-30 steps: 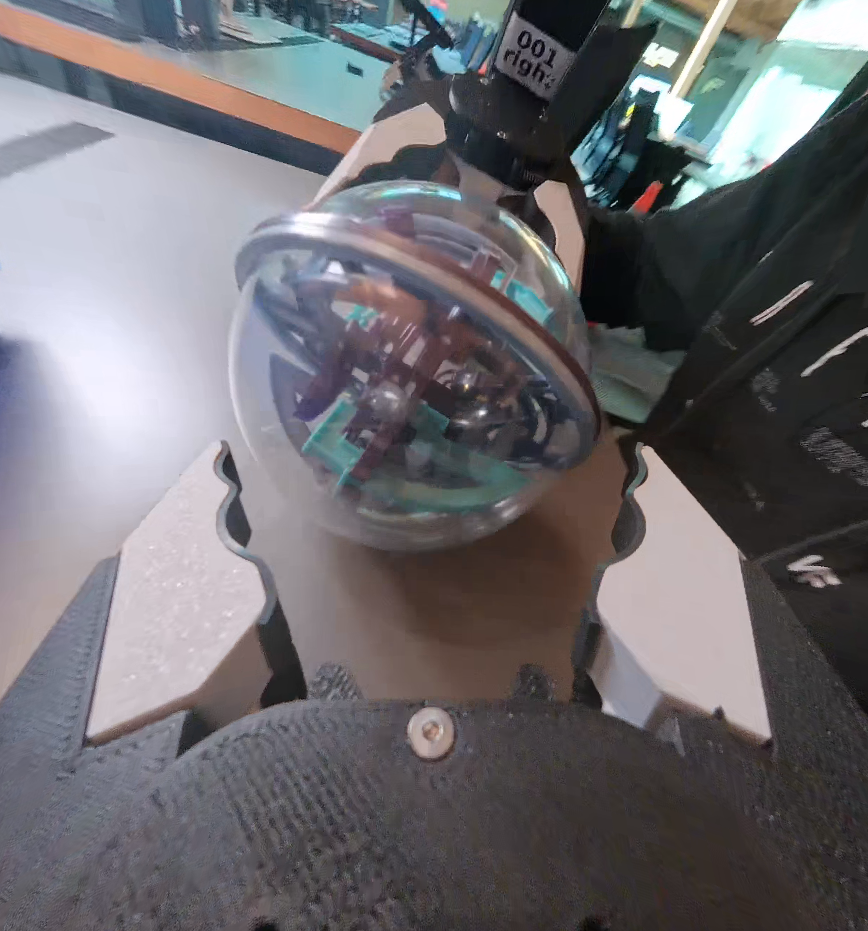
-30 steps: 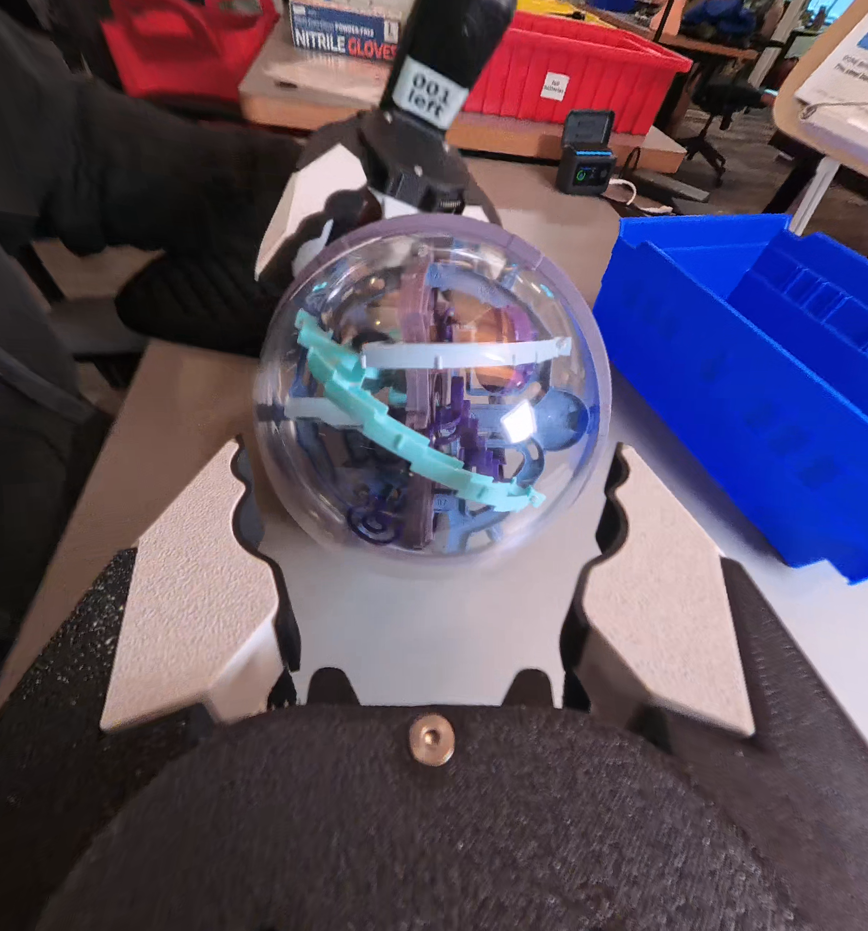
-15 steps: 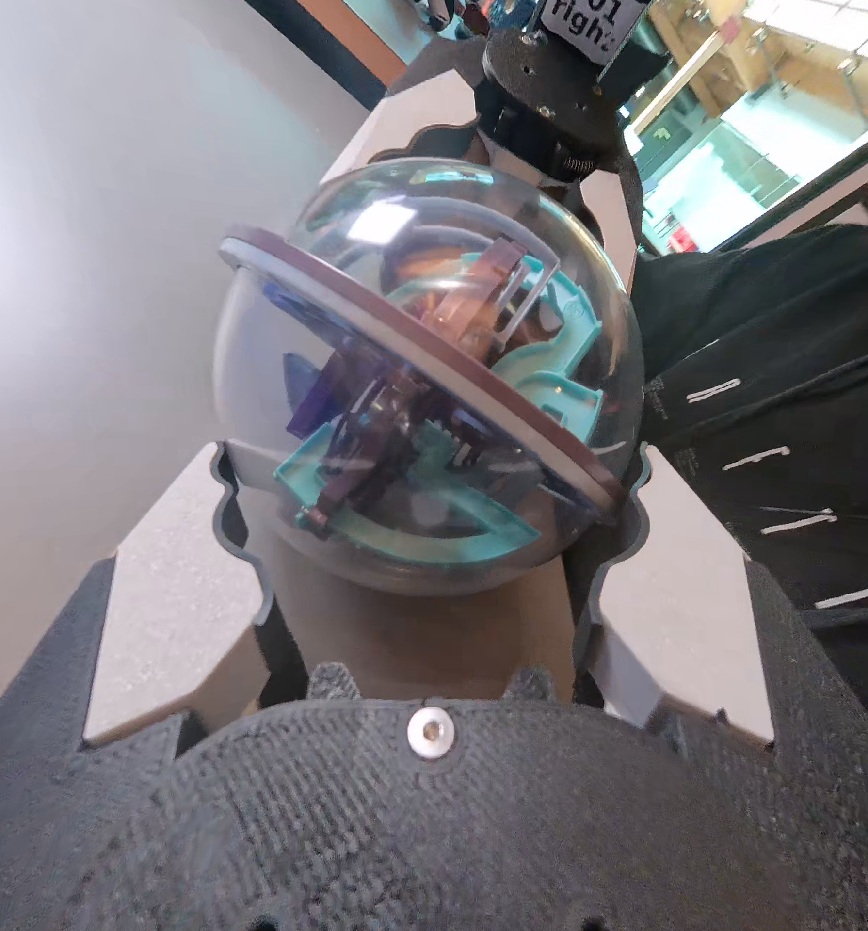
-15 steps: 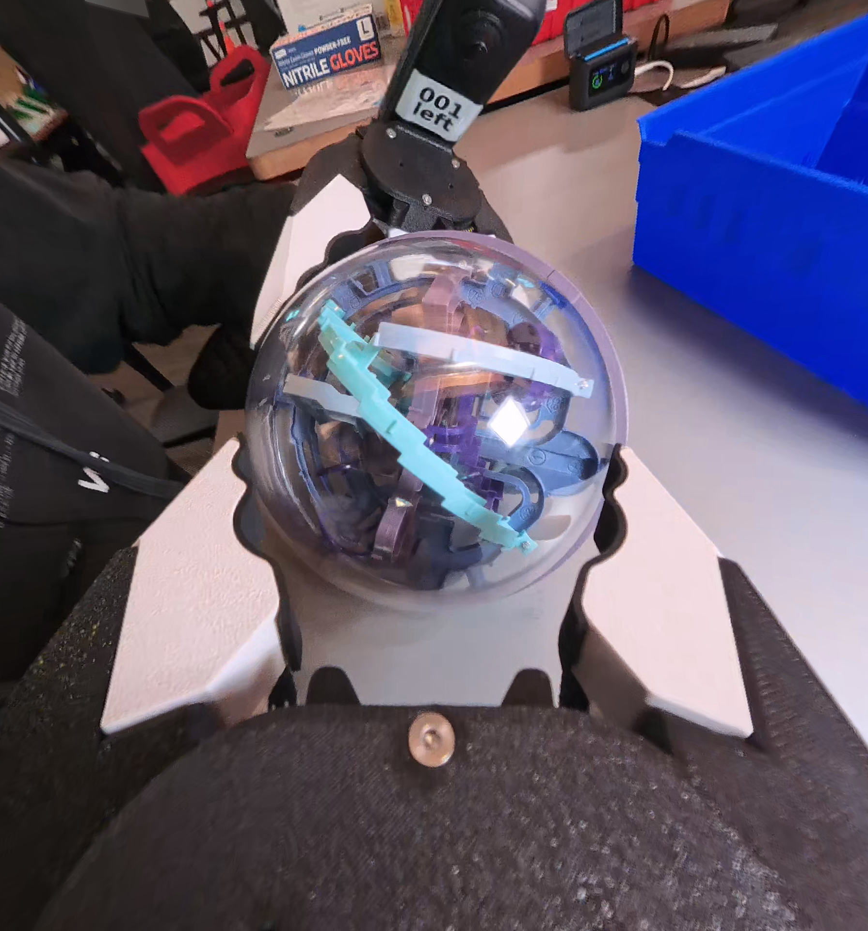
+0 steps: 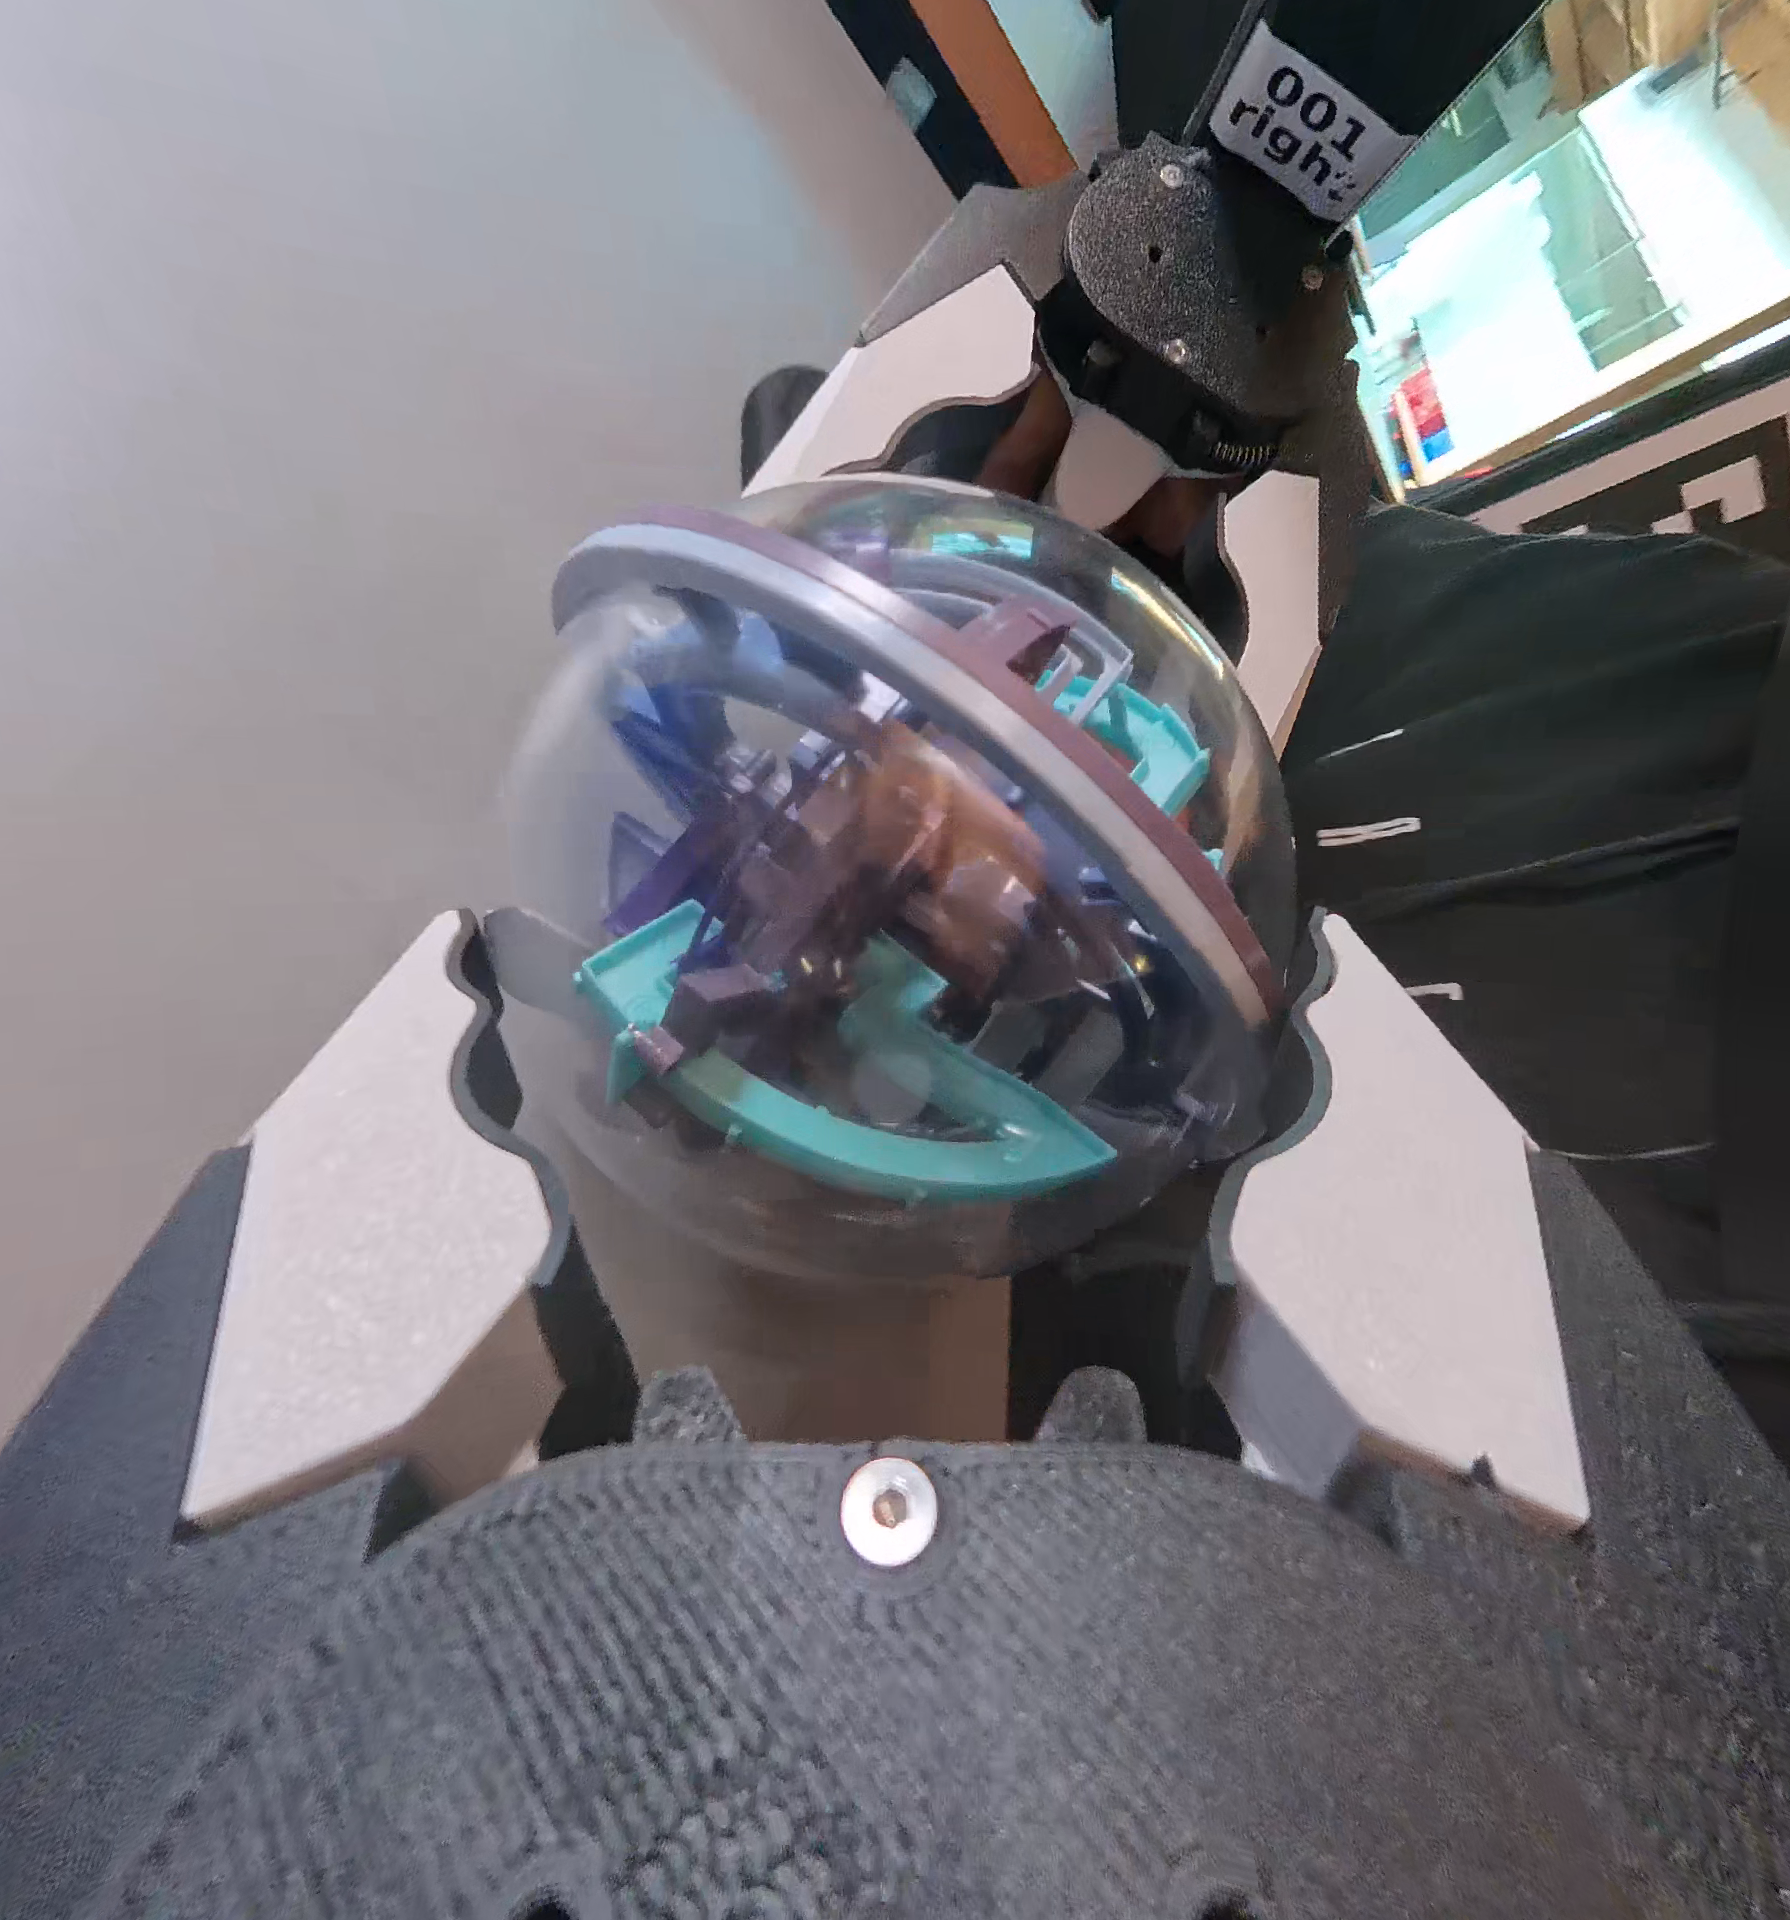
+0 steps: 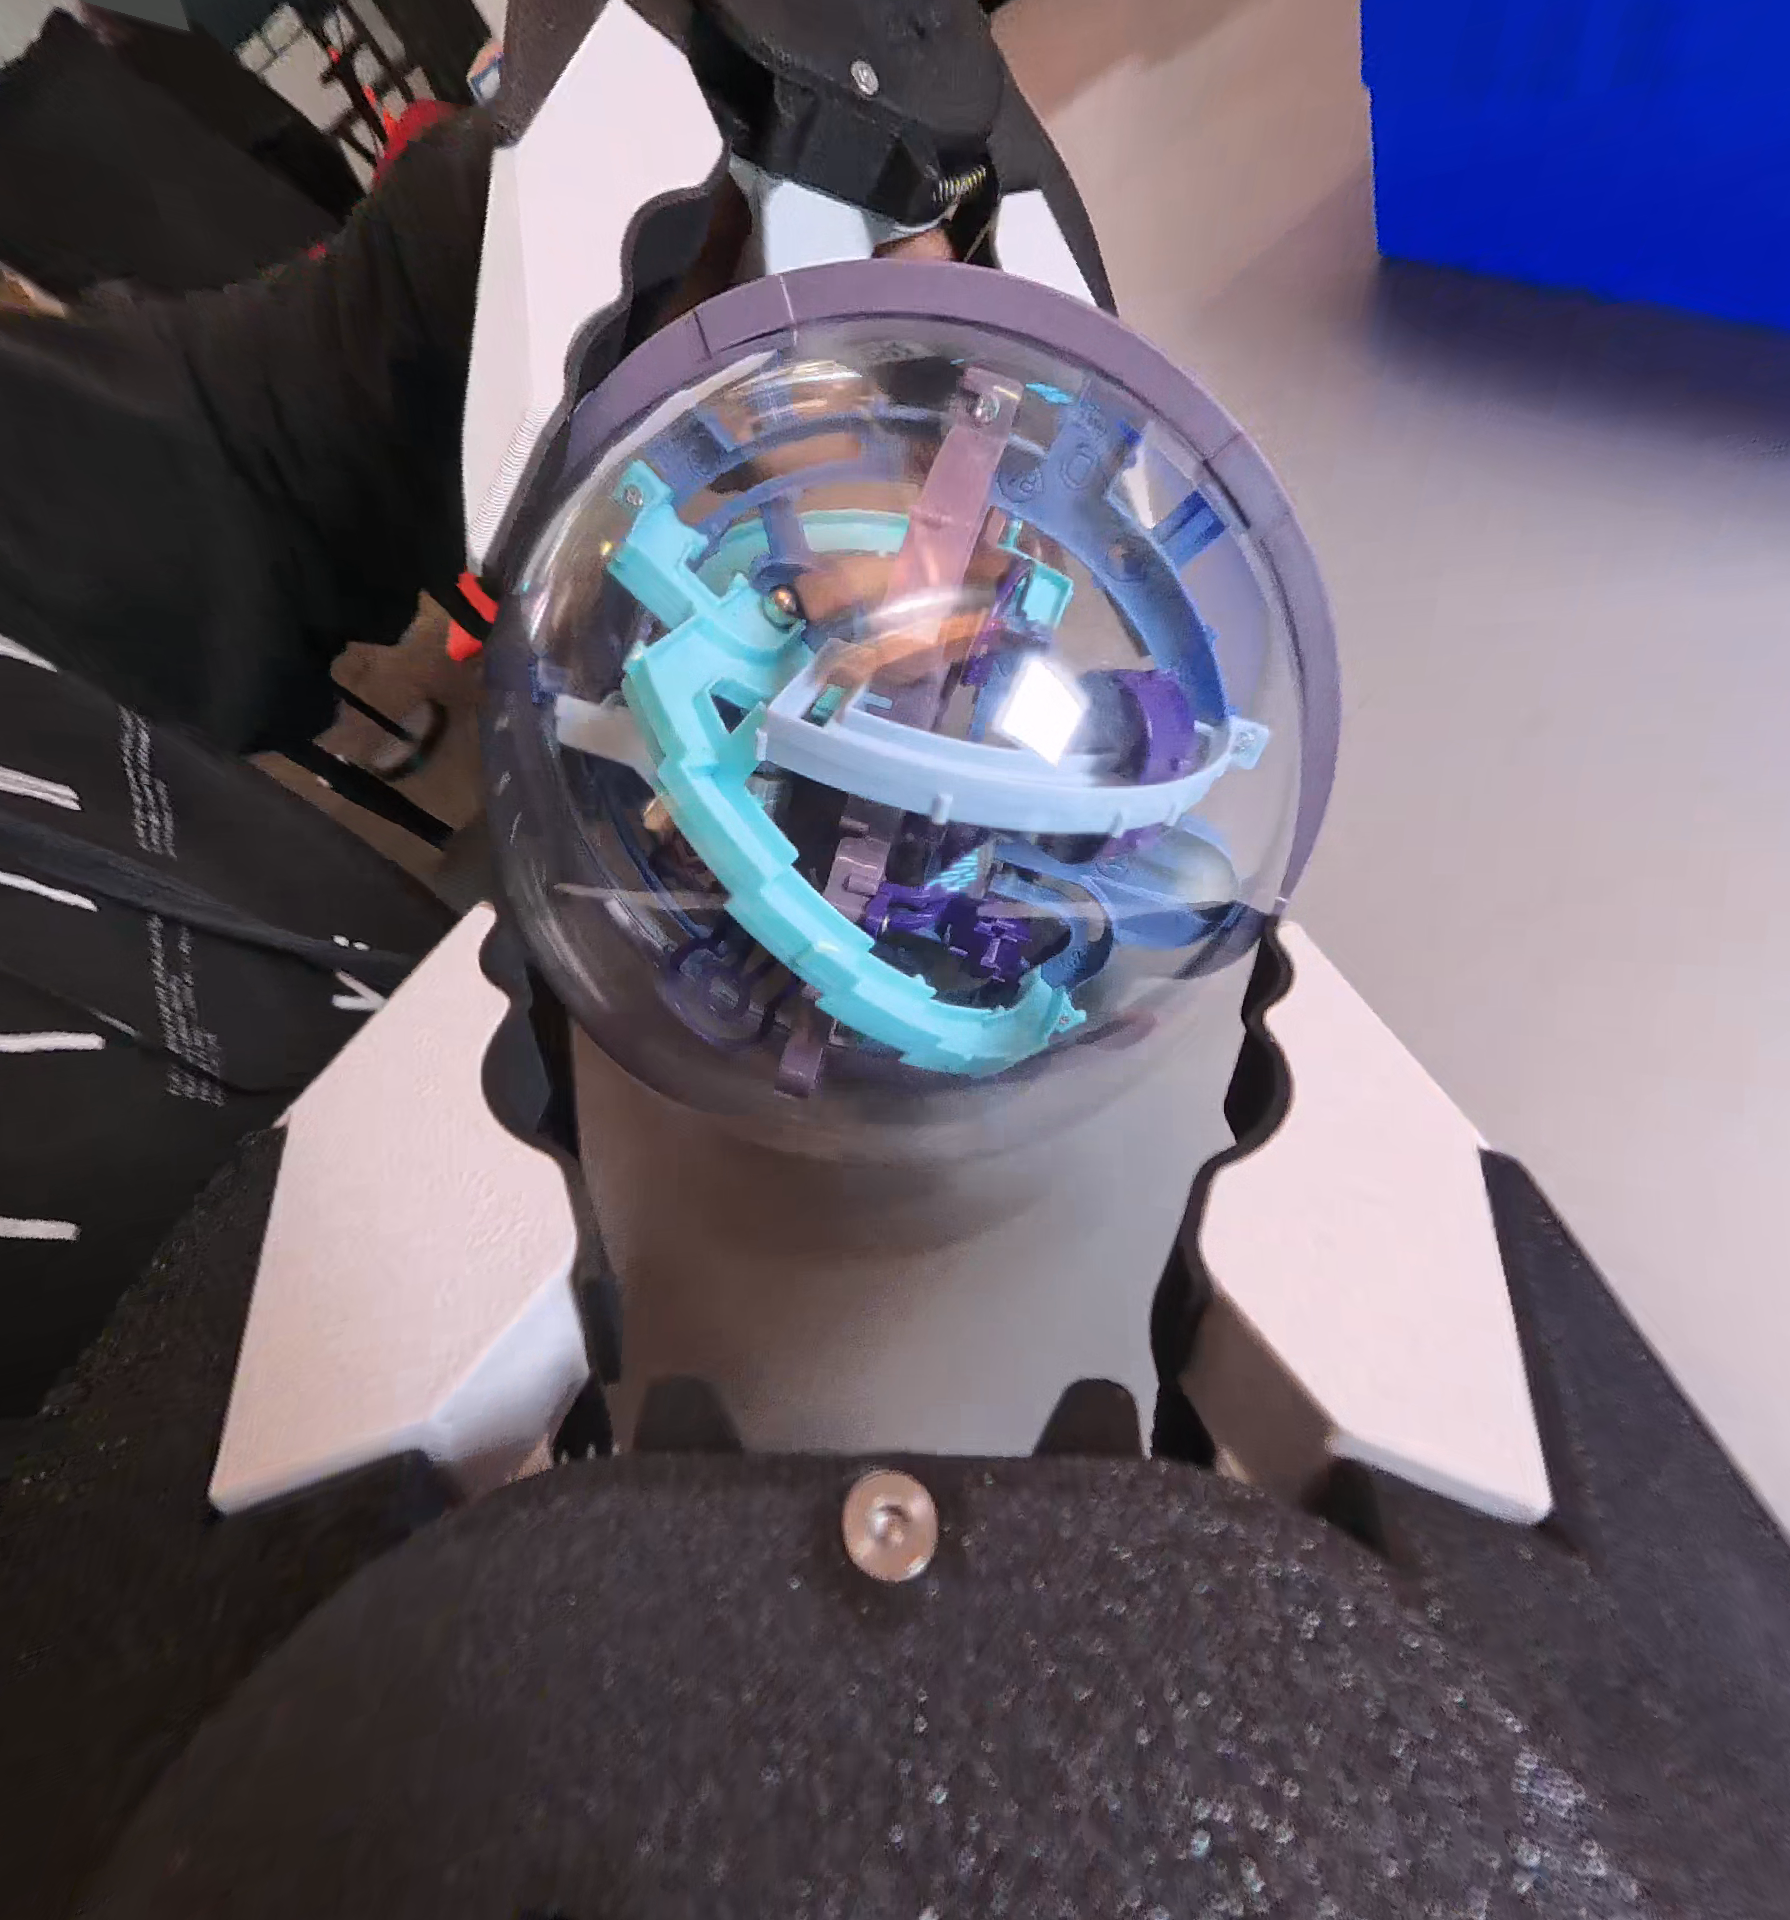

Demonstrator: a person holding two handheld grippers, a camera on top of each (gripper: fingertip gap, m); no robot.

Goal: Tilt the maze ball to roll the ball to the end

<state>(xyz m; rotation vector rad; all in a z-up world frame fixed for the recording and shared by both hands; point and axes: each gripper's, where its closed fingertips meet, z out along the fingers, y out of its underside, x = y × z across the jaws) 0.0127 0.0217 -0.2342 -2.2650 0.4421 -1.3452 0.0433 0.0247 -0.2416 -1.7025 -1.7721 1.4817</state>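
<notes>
The clear maze ball [image 5: 896, 883], full of teal, purple and blue tracks, fills the centre of both wrist views, lifted off the grey table [image 6: 1597, 727] and gripped from opposite sides. The left gripper [image 5: 891, 997] grasps it with both wavy-edged fingers [image 5: 475, 1039] pressed to its lower half, and the right gripper [image 6: 886, 997] clasps it the same way. A small steel ball [image 6: 785, 601] sits on the teal track in the upper left of the sphere, with a blue bin [image 6: 1618, 156] at the upper right.
</notes>
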